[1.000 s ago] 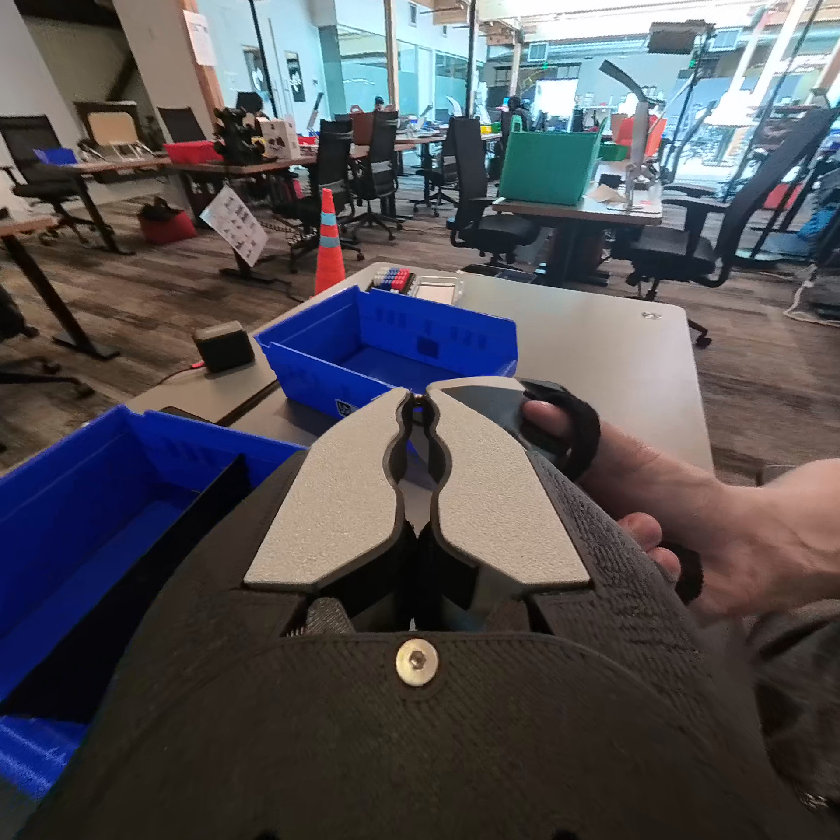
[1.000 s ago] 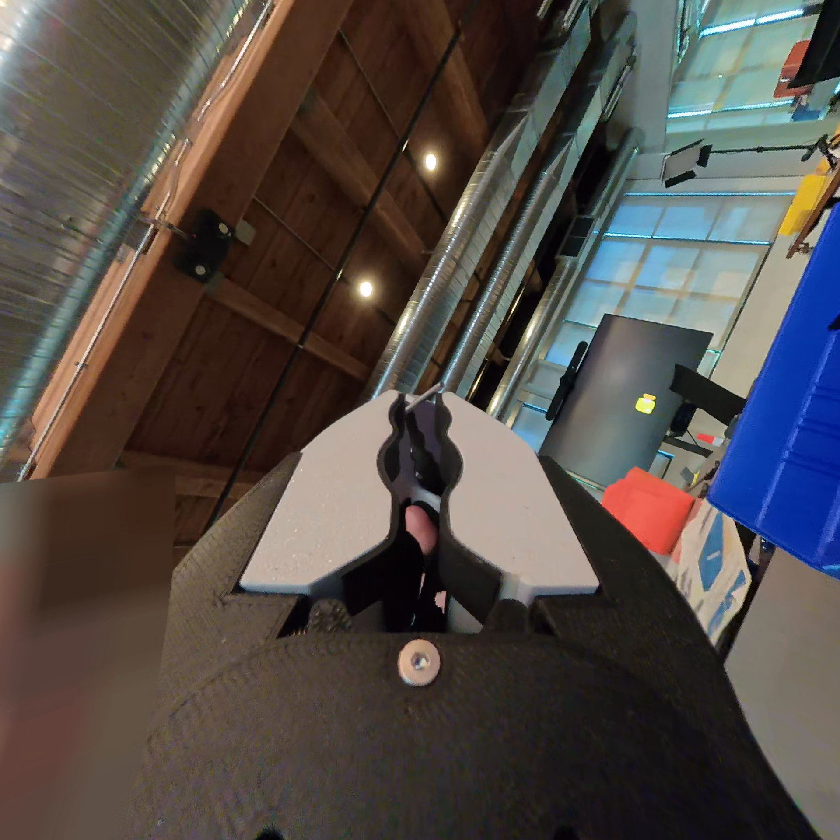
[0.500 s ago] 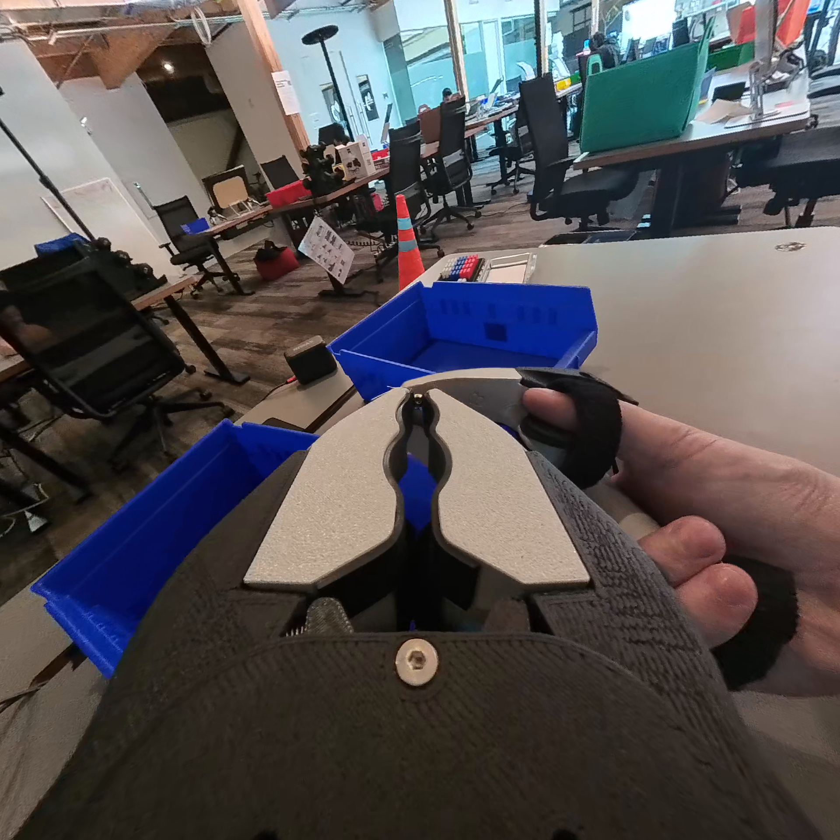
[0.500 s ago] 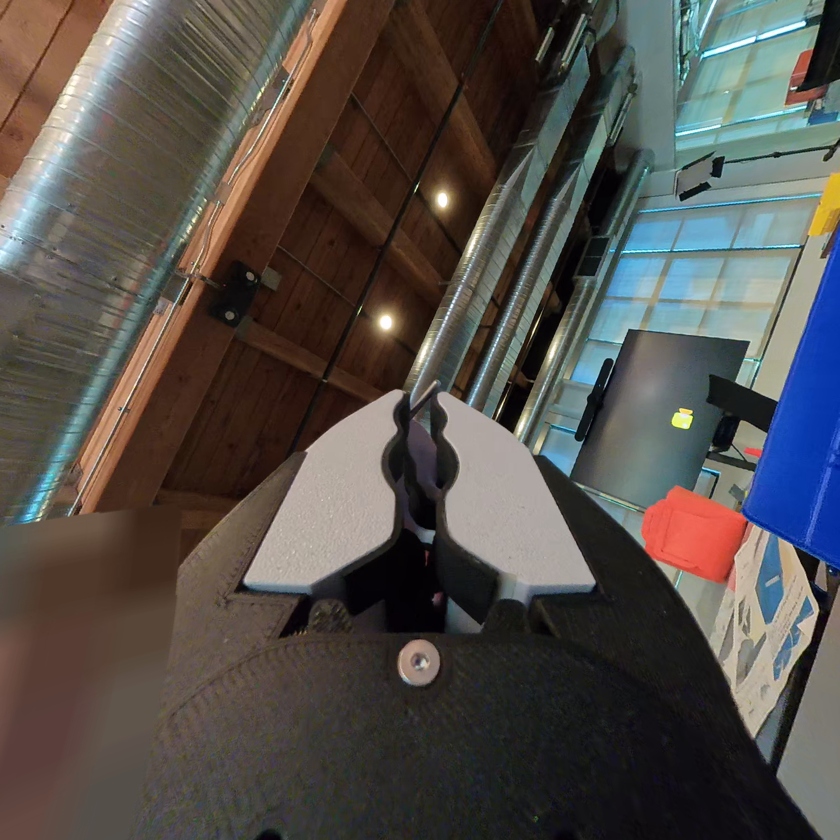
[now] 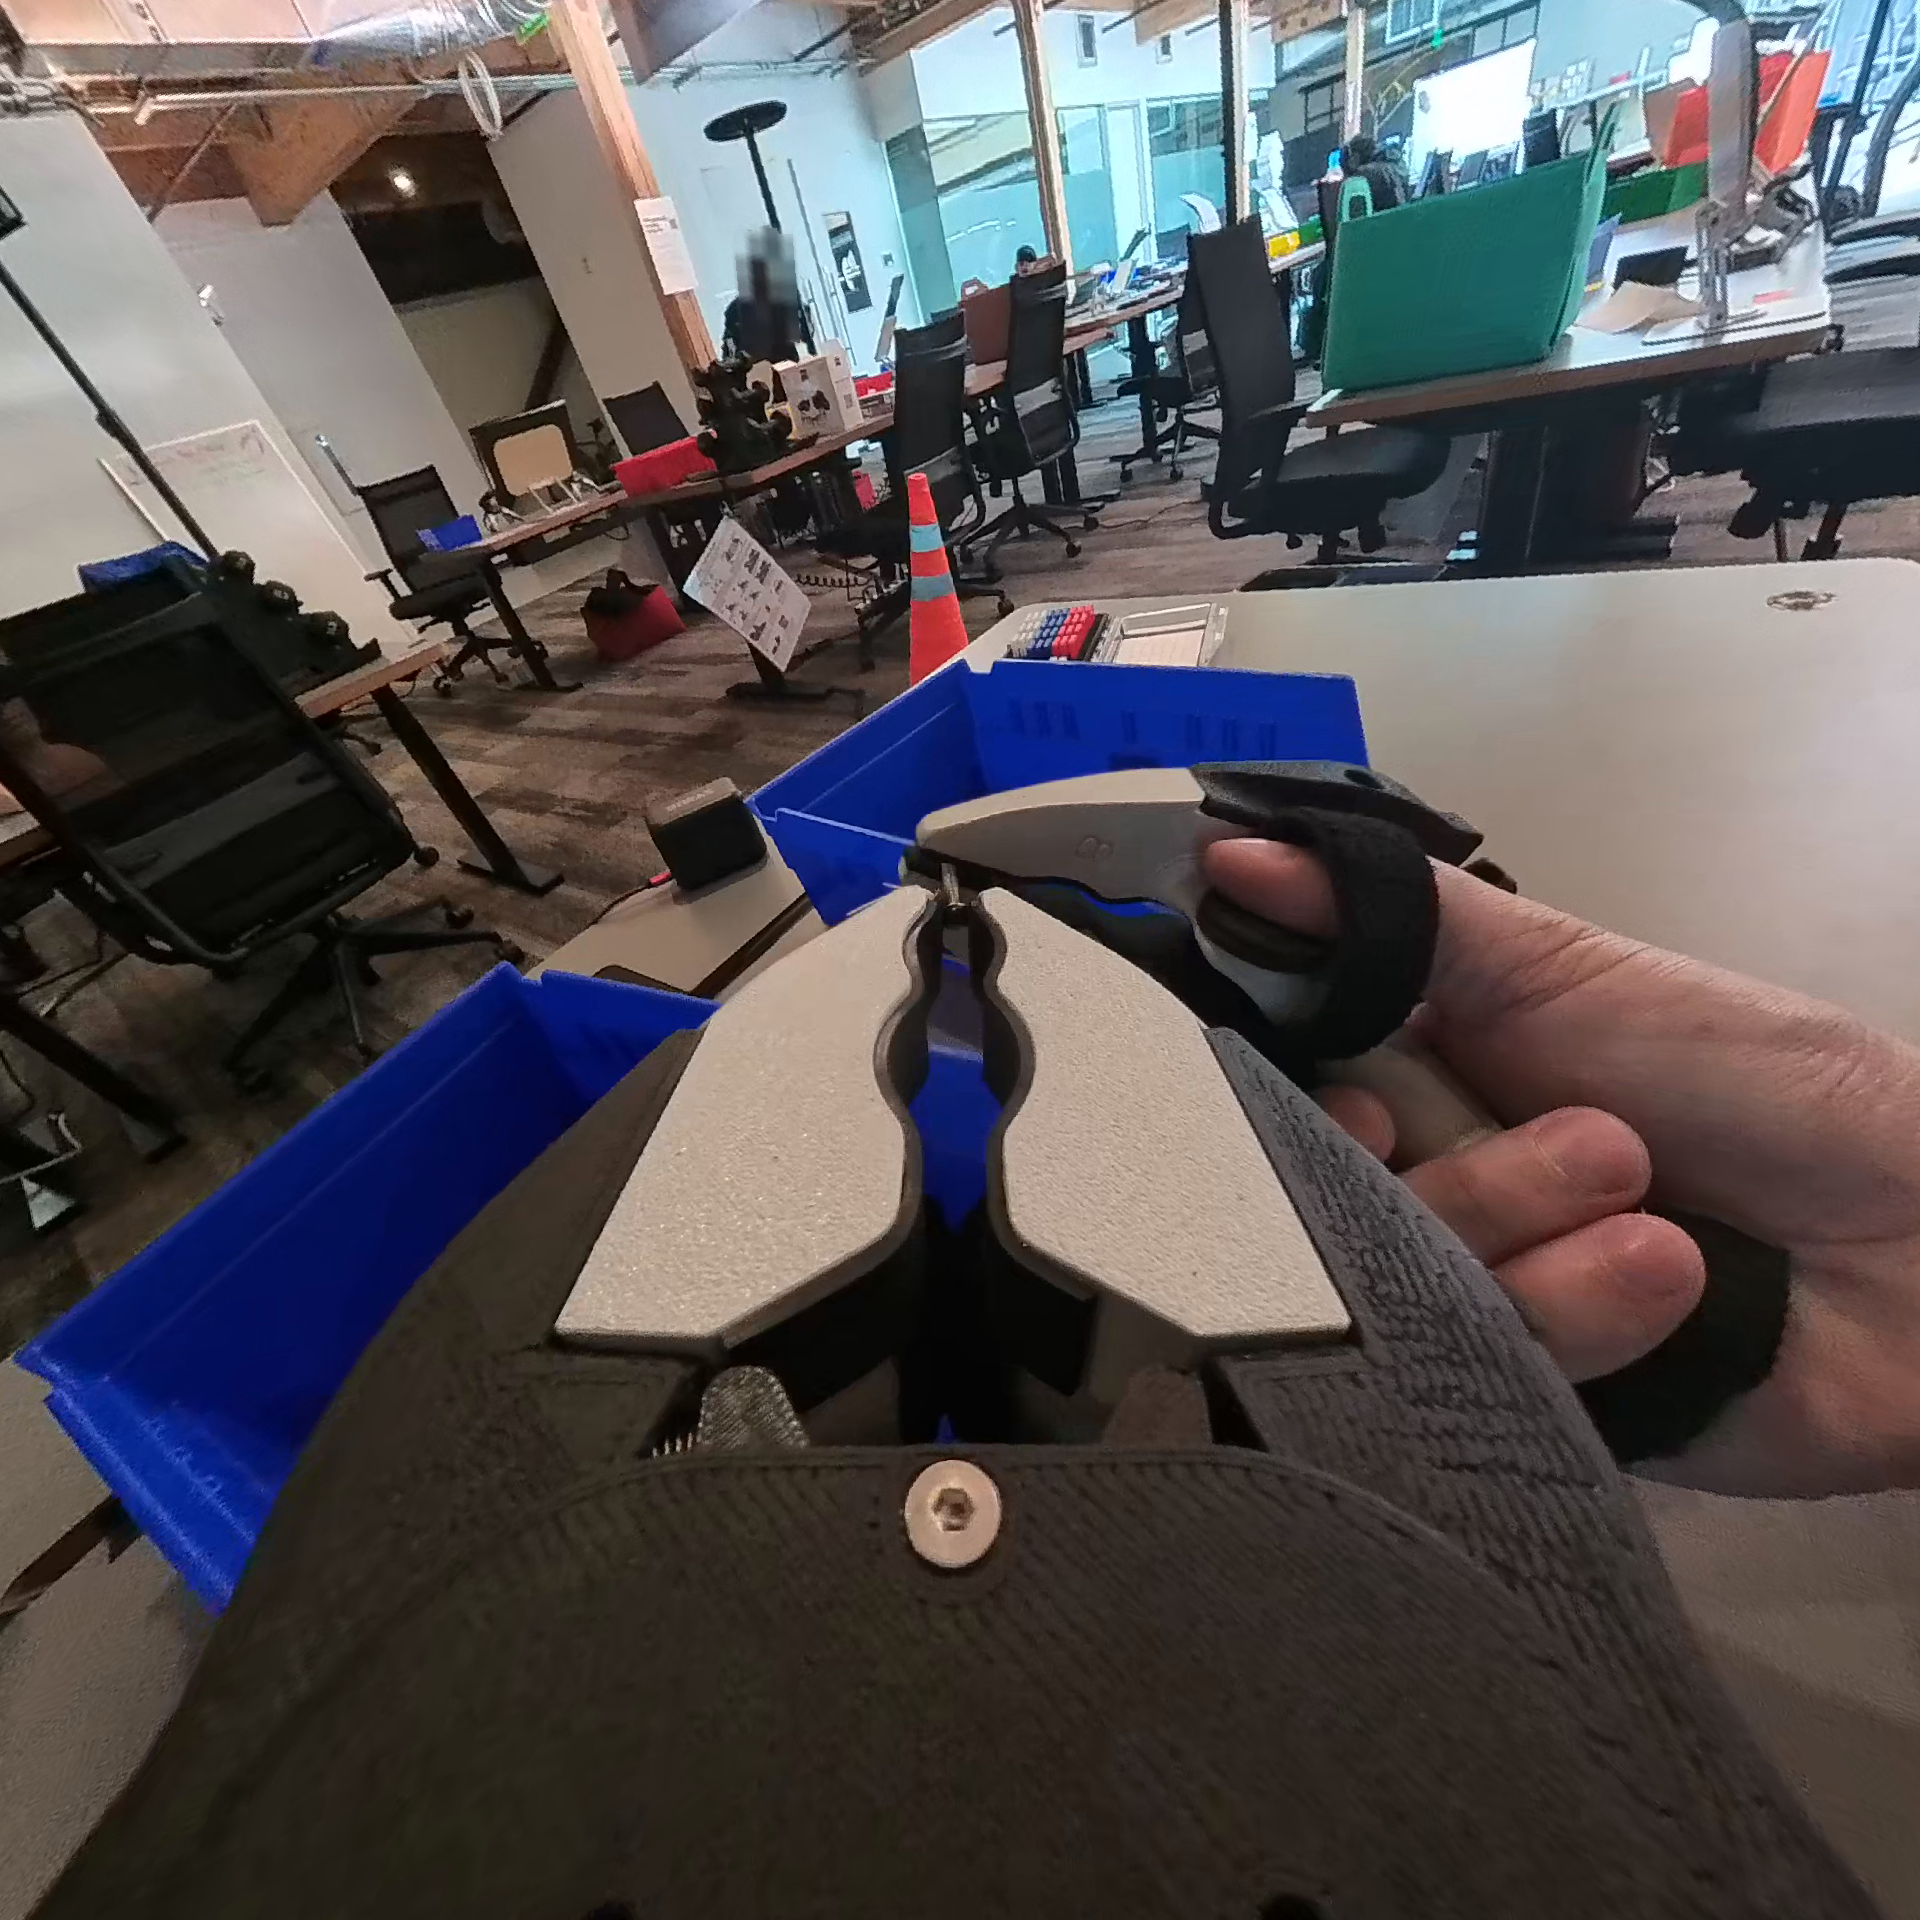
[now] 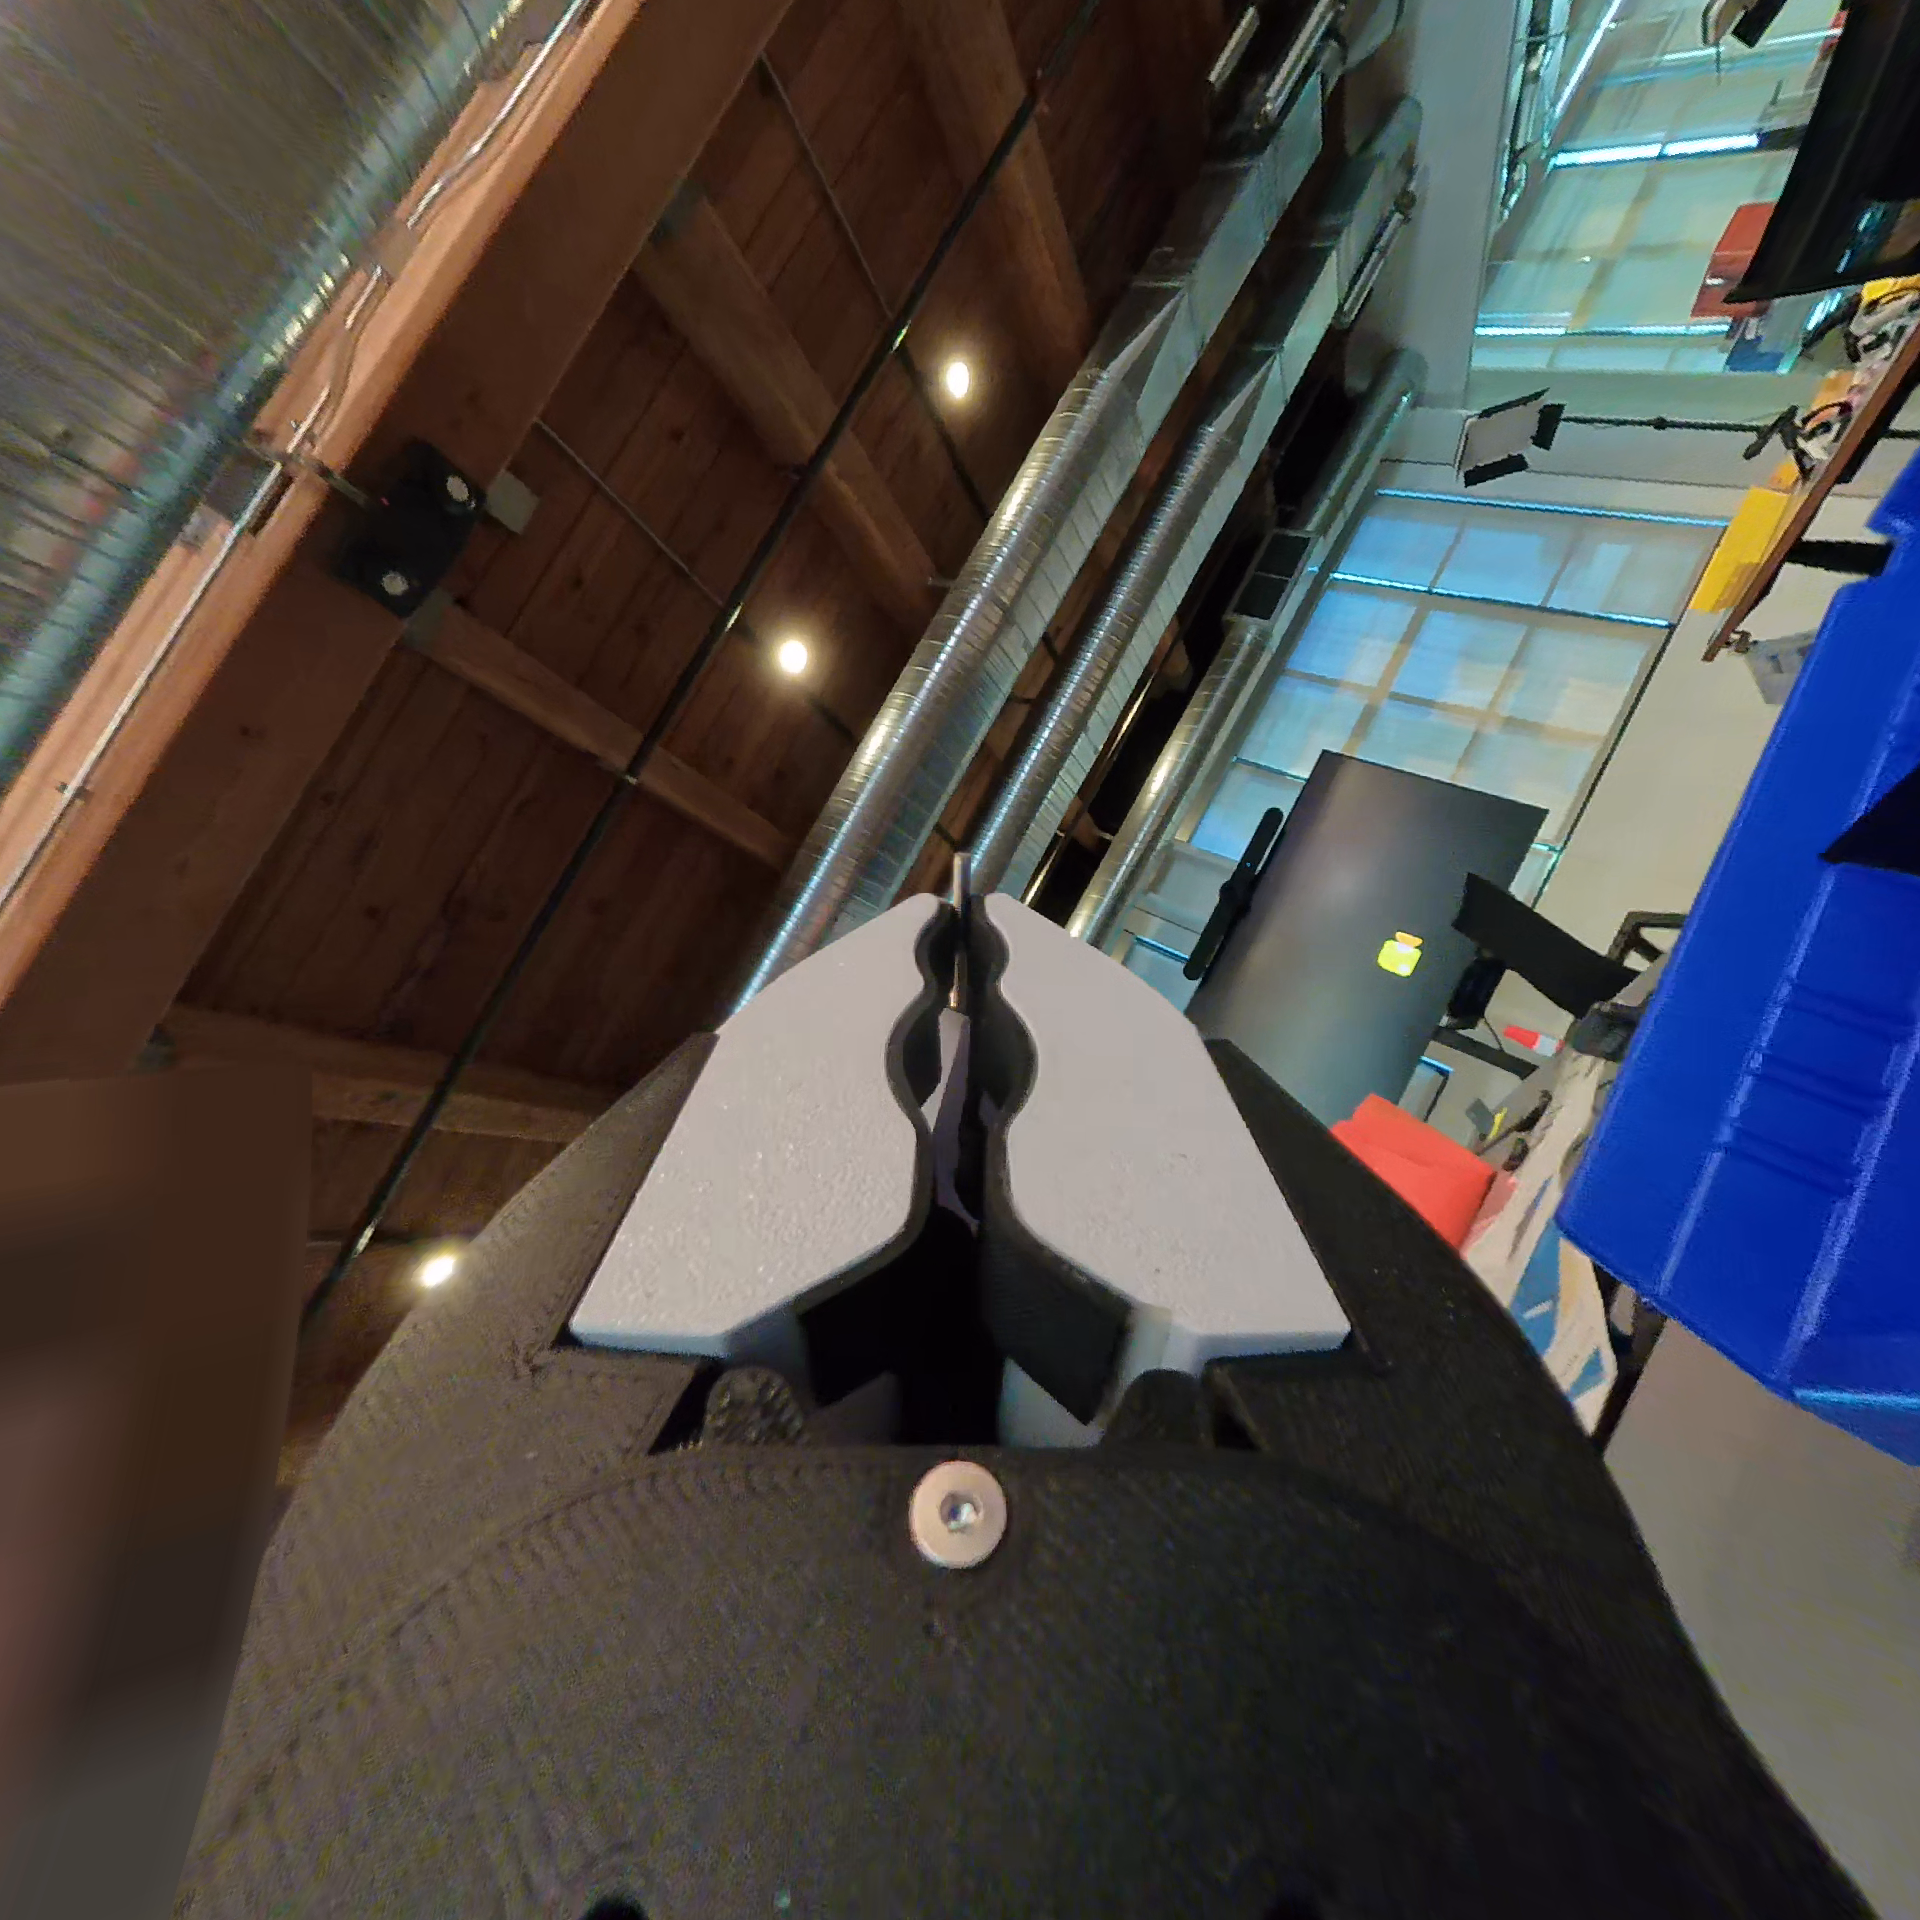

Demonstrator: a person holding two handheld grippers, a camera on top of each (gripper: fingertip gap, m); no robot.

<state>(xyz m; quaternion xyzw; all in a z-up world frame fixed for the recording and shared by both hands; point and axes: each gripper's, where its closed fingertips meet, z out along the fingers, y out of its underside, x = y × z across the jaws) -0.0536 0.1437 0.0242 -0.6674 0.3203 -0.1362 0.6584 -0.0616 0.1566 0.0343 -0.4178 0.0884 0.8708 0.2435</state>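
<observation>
My left gripper [image 5: 956,906] is shut, and a small dark metal pin [image 5: 950,891] shows pinched at its tips. It is held over two blue bins: a near one [image 5: 312,1226] and a far one [image 5: 1164,717]. My right gripper [image 5: 940,847] shows side-on in the left wrist view, held by a hand [image 5: 1683,1122], with its tip just above and touching my left tips. In the right wrist view my right gripper [image 6: 961,912] points up at the ceiling. It is shut on a thin metal pin [image 6: 960,883] that sticks out past its tips.
The grey table [image 5: 1610,748] runs to the right, with a case of coloured blocks [image 5: 1060,631] at its far edge and a small black box [image 5: 707,836] at its left. An orange cone [image 5: 930,582], chairs and desks stand beyond. A blue bin [image 6: 1787,1091] fills the right of the right wrist view. Left and right tips are no more than a few centimetres apart.
The right gripper has come up from behind my left fingers and now shows side-on above their tips. The pin in the right gripper has gone from tilted to straight. Both stayed shut.
</observation>
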